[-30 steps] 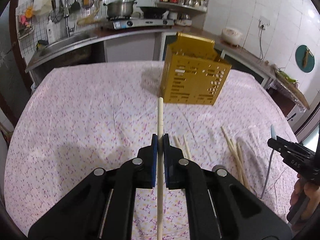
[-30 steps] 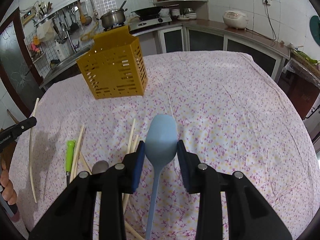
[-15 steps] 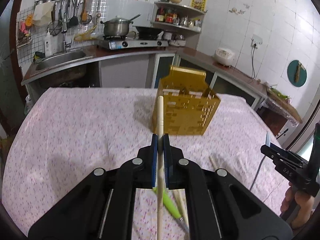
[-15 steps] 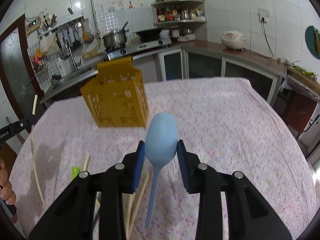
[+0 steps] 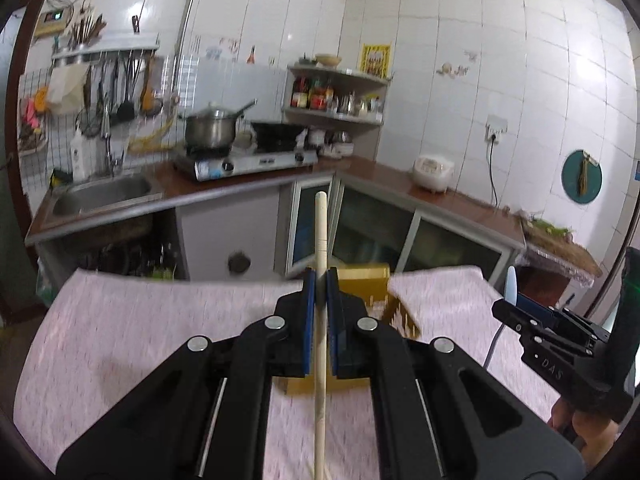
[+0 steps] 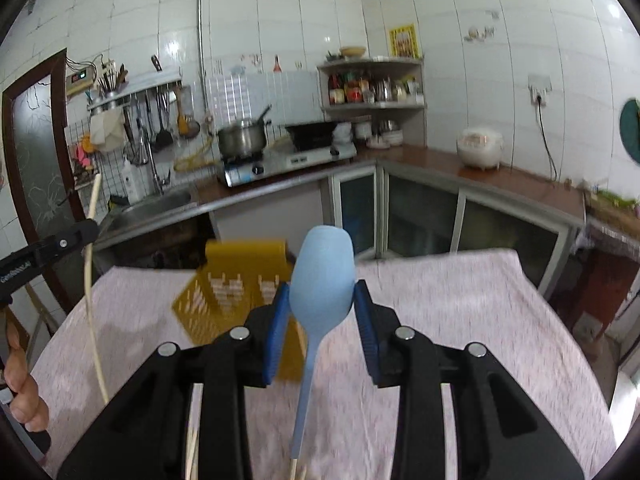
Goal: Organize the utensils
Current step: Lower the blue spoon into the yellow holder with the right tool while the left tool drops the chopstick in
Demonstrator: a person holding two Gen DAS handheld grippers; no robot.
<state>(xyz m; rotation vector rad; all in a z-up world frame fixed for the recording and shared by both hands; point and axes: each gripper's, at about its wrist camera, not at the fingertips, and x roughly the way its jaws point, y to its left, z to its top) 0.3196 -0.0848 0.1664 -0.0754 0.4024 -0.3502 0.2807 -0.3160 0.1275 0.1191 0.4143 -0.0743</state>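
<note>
My left gripper (image 5: 320, 280) is shut on a pale wooden chopstick (image 5: 321, 240) that points up and forward, high above the table. The yellow perforated utensil holder (image 5: 368, 280) stands on the table just behind and below its fingers, mostly hidden. My right gripper (image 6: 322, 292) is shut on a light blue spoon (image 6: 322, 276), bowl up, handle hanging down. The holder (image 6: 236, 276) sits left of it. The left gripper with the chopstick (image 6: 91, 280) shows at the left edge of the right wrist view.
The table wears a pink floral cloth (image 6: 460, 320). Loose chopsticks (image 6: 192, 452) lie near its front edge. Behind stand a kitchen counter with sink (image 5: 104, 194), stove and pot (image 5: 208, 128), and a rice cooker (image 6: 480, 148).
Both grippers have risen and tilted up with their utensils, so the holder has dropped low in both views and the loose utensils on the cloth are nearly out of sight.
</note>
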